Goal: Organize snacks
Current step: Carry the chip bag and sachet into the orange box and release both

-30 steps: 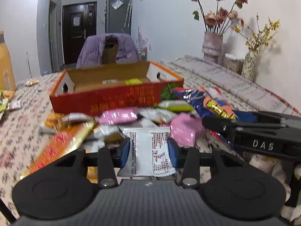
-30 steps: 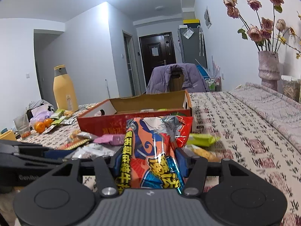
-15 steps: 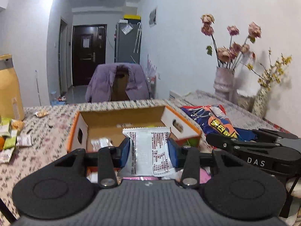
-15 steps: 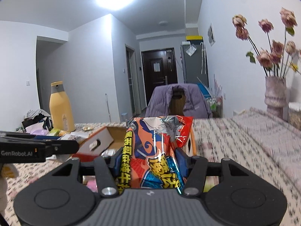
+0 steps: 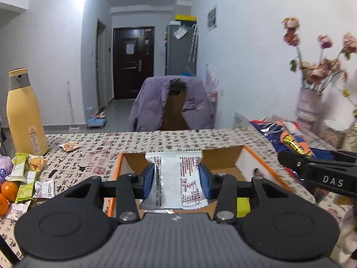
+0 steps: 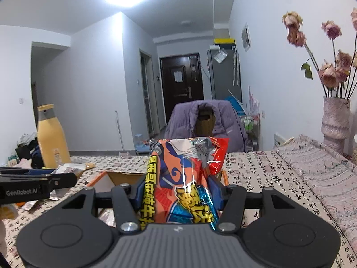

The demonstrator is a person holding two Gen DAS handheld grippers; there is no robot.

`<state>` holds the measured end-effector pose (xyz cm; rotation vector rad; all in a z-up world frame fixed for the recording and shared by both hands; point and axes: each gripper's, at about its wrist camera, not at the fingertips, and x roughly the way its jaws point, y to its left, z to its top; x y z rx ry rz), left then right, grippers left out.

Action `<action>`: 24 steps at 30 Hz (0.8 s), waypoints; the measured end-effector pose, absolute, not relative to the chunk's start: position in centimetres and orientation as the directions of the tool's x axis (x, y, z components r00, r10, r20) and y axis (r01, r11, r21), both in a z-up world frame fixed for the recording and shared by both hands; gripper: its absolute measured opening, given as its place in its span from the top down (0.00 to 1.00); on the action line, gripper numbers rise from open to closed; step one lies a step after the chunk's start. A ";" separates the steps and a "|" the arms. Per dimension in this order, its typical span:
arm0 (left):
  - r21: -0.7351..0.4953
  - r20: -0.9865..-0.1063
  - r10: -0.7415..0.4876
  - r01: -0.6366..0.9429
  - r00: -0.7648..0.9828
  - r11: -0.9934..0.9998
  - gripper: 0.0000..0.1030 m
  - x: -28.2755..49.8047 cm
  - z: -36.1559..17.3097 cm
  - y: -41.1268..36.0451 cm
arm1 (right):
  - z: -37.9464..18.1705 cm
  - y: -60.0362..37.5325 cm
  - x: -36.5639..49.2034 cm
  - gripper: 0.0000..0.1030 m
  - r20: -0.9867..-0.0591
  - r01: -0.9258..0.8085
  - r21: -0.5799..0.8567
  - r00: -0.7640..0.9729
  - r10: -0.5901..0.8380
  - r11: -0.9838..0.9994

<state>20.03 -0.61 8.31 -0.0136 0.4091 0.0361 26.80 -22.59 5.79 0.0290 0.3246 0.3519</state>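
Broadly laid out across a patterned tablecloth [image 5: 169,140] that covers the whole table, with the cardboard box [image 5: 243,156] sitting open-topped in the middle, orange rim up, evidently as the place for collecting snacks. Held over that box by both tools at once, probably so that each packet can be dropped straight in: right gripper [image 6: 178,192] clamped on an orange and blue snack bag [image 6: 185,178], pinched upright by its sides above the near right part of the box; left gripper [image 5: 177,178] clamped on a white sachet [image 5: 178,178], likewise upright, above the box's near edge. Seen in the left view further right, the right tool and its bag, just beside the box wall. Inside the box, only a yellow-green packet at the near right and little else, so likely early in the sorting. Around the box: purple jacket over a chair [image 5: 171,102] beyond the far edge, tall yellow bottle [image 5: 23,111] at far left, vase of dried roses [image 6: 334,118] at far right, loose small packets [image 5: 24,174] and oranges [image 5: 9,191] at near left, well apart from the box. Nothing between the packets and the opening; only the two tools close together, so some care against knocking each other.
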 end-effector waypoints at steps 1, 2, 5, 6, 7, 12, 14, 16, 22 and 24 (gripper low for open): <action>-0.006 -0.408 0.036 -0.042 0.912 0.999 0.59 20.8 8.2 -0.5 | 5.7 -22.3 27.7 0.47 -0.323 -0.325 0.081 0.886 0.333 0.942; 0.000 -0.419 0.051 -0.056 0.906 0.998 0.59 21.8 8.1 -0.3 | 5.5 -22.1 28.3 0.47 -0.335 -0.318 0.081 0.884 0.326 0.945; 0.010 -0.442 0.082 -0.086 0.893 0.996 0.59 23.7 7.6 0.1 | 4.7 -21.5 30.9 0.47 -0.389 -0.298 0.089 0.868 0.308 0.950; 0.015 -0.449 0.094 -0.098 0.888 0.995 0.59 24.3 7.3 0.1 | 4.4 -21.2 31.5 0.47 -0.406 -0.292 0.085 0.863 0.301 0.953; 0.021 -0.457 0.109 -0.112 0.883 0.994 0.59 24.9 7.0 0.2 | 4.0 -20.8 32.3 0.47 -0.430 -0.287 0.077 0.854 0.292 0.955; 0.061 -0.498 0.163 -0.153 0.852 0.986 0.59 27.3 5.2 0.5 | 2.3 -19.1 35.2 0.47 -0.511 -0.264 0.022 0.826 0.238 0.964; 0.073 -0.523 0.179 -0.165 0.834 0.984 0.58 28.2 4.3 0.6 | 1.8 -18.3 35.9 0.47 -0.531 -0.263 -0.005 0.818 0.220 0.965; 0.084 -0.546 0.191 -0.173 0.816 0.981 0.58 29.0 3.4 0.7 | 1.1 -17.4 36.2 0.47 -0.550 -0.261 -0.040 0.812 0.197 0.965; 0.073 -0.571 0.177 -0.164 0.802 0.984 0.50 29.2 2.0 1.4 | -0.5 -16.1 36.1 0.46 -0.596 -0.290 -0.065 0.779 0.196 0.955; 0.061 -0.568 0.167 -0.162 0.806 0.985 0.38 28.9 2.0 1.6 | -0.6 -16.1 35.9 0.43 -0.598 -0.292 -0.066 0.777 0.197 0.954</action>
